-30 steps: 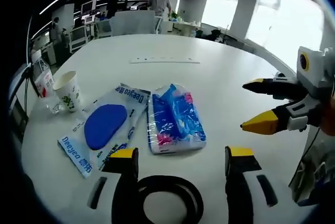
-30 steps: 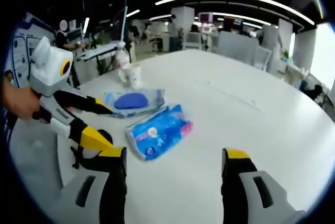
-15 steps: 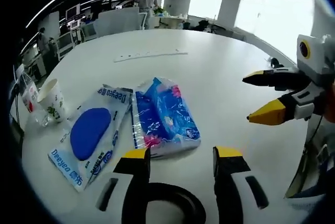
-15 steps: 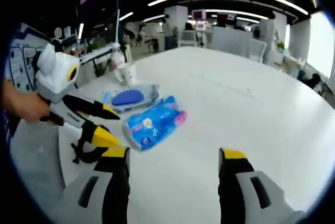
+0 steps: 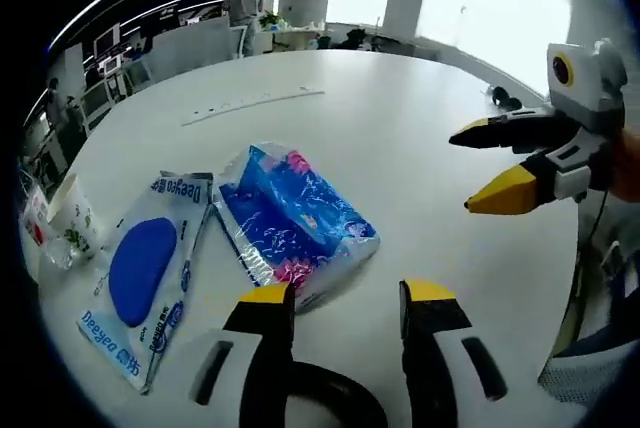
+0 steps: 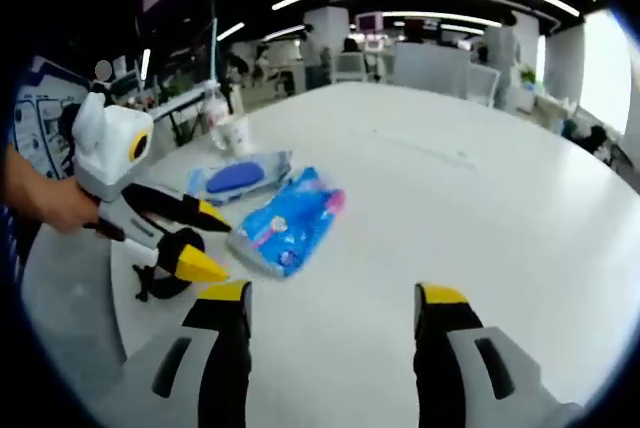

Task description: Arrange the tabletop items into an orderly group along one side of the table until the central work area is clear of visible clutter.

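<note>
Left gripper view is showing the left gripper (image 5: 345, 300) hovering with its jaws spread apart and holding nothing, just short of a blue tissue pack (image 5: 292, 223) lying on the white table (image 5: 400, 158). Beside the pack is lying a flat wipes packet (image 5: 140, 263), with a paper cup (image 5: 72, 228) standing near the table's edge. Right gripper view is showing the right gripper (image 6: 330, 303) also gaping wide and empty, well apart from the tissue pack.
</note>
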`<action>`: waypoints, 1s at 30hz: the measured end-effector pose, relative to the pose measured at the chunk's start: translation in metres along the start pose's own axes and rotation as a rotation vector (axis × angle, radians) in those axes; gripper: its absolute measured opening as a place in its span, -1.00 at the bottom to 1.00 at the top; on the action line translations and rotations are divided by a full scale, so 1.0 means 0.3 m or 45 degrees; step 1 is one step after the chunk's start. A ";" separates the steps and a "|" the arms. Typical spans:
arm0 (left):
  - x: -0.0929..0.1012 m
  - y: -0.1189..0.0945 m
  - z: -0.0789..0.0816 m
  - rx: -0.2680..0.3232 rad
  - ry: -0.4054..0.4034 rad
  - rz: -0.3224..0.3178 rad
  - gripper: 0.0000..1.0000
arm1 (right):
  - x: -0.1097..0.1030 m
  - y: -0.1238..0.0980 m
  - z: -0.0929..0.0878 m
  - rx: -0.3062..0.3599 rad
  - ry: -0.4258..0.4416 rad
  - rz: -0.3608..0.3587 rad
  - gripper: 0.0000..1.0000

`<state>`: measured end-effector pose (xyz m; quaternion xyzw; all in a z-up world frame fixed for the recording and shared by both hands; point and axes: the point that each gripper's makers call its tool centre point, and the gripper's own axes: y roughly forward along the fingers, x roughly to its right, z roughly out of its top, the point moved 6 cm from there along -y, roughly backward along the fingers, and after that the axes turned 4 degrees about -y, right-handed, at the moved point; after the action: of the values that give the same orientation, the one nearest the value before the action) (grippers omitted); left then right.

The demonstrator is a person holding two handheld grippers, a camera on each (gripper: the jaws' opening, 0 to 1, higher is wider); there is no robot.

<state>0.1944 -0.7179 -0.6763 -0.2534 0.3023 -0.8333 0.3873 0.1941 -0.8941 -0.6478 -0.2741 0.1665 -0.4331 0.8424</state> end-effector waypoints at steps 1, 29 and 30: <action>0.010 0.001 -0.002 -0.002 0.000 -0.014 -0.22 | -0.001 -0.002 -0.004 -0.003 0.005 -0.003 0.25; 0.113 0.017 0.019 0.027 0.102 -0.214 -0.12 | -0.011 -0.040 -0.031 -0.010 0.068 -0.055 0.16; 0.114 0.018 0.017 0.021 0.093 -0.223 -0.12 | -0.013 -0.039 -0.029 -0.011 0.065 -0.054 0.15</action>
<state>0.1809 -0.7496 -0.6702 -0.2449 0.2860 -0.8752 0.3036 0.1798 -0.8992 -0.6474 -0.2702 0.1838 -0.4571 0.8272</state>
